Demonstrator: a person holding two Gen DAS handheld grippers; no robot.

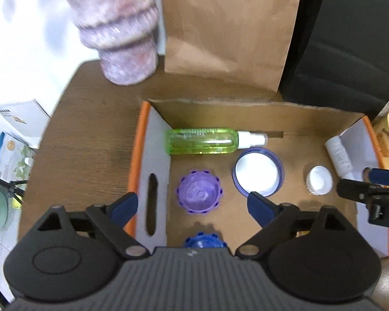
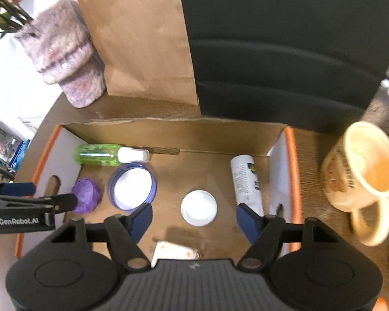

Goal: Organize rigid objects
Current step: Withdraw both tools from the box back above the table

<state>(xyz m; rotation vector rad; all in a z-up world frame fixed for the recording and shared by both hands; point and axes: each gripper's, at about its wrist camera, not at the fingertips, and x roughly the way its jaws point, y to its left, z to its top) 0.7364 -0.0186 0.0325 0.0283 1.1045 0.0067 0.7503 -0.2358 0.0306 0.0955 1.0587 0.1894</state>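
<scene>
Two grippers hang over the cardboard box (image 1: 246, 114), and nothing is between either pair of jaws. Left of frame in my left wrist view, the left gripper (image 1: 192, 207) stands spread wide above the purple lid (image 1: 198, 194), which lies loose on the box floor; I judge it was just set down there. A blue lid (image 1: 205, 241) peeks out below it. Toward the middle, the green spray bottle (image 1: 202, 141) lies along the back wall, out of the way, with the open jar (image 1: 256, 172) just in front of it. Further right sits the white cap (image 2: 199, 208), below my right gripper (image 2: 194, 220), whose jaws are also apart. At right, the white tube (image 2: 246, 181) lies near the side wall. Outside the box, far right, a mug (image 2: 363, 165) waits on the table (image 1: 90, 129).
</scene>
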